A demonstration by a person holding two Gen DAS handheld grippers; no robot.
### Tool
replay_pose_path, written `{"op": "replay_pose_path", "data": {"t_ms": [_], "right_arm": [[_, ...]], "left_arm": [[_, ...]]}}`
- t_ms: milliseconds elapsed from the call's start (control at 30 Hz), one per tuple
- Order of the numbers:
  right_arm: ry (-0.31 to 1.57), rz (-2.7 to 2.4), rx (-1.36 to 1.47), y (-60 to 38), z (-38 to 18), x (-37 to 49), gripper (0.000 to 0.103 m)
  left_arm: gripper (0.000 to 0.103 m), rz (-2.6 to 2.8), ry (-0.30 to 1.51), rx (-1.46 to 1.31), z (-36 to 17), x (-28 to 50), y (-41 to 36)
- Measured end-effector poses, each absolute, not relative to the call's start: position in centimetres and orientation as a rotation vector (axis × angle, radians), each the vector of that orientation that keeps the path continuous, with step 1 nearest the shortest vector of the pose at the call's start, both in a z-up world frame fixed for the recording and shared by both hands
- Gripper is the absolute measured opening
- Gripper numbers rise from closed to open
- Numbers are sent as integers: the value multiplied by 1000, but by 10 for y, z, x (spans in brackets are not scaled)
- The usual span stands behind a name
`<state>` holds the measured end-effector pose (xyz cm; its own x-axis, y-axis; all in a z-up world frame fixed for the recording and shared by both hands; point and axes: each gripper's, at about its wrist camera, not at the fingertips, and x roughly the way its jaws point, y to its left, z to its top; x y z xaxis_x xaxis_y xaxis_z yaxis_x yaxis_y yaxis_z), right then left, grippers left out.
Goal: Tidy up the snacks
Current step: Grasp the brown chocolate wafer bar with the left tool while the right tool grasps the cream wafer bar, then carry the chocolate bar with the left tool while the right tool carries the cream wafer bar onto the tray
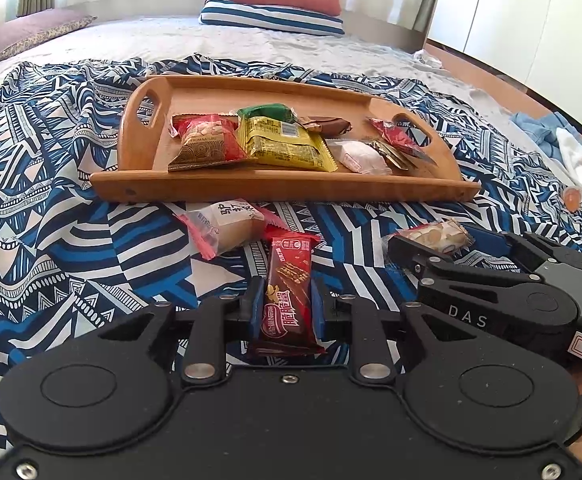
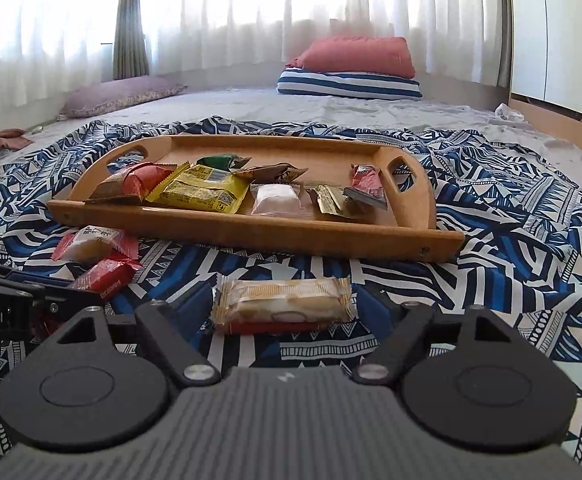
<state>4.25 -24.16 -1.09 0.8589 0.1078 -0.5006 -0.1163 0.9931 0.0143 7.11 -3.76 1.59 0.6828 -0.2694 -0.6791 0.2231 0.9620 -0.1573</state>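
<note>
Red foil wraps the wafer bar (image 1: 287,296) that the left gripper (image 1: 287,308) is clamping: its blue pads (image 1: 253,307) are pressing on both long edges of the bar, which is lying lengthwise on the blue-and-white patterned cloth (image 1: 51,240), showing a picture of a chocolate wafer and white lettering on its face. Just beyond its far end, a pale pastry in a clear wrapper with pink crimped ends (image 1: 225,228) is lying tilted near the front wall of the wooden tray (image 1: 283,190).

The right gripper (image 2: 285,304) is sitting with its fingers apart around a cream-and-yellow biscuit pack (image 2: 285,300); the pack is lying crosswise between the blue pads (image 2: 197,300), and a sliver of cloth is showing on each side, so nothing is pressing on it. In the left wrist view the same pack (image 1: 431,236) is showing at the tip of the right gripper, right of the wafer bar.

Inside the tray several snacks are already lying in a loose row: a red-and-gold nut bag (image 1: 205,142), a yellow pack (image 1: 287,144), a green wrapper (image 1: 267,112) behind it, a brown sweet (image 1: 329,125), a white pouch (image 1: 359,156) and small red and gold packets (image 1: 395,138) near the right handle.
</note>
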Motion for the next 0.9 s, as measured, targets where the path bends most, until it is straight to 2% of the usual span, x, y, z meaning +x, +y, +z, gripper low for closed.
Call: {"op": "replay_pose_path", "data": {"t_ms": [200, 300, 900], "right_arm": [[493, 108, -36, -240, -3, 36, 66], [485, 109, -24, -241, 0, 32, 64], [448, 93, 17, -245, 23, 18, 64]], "left_arm": [[23, -271, 776, -59, 20, 70, -35], [23, -264, 776, -62, 22, 69, -34], [23, -278, 719, -51, 46, 59, -37]]}}
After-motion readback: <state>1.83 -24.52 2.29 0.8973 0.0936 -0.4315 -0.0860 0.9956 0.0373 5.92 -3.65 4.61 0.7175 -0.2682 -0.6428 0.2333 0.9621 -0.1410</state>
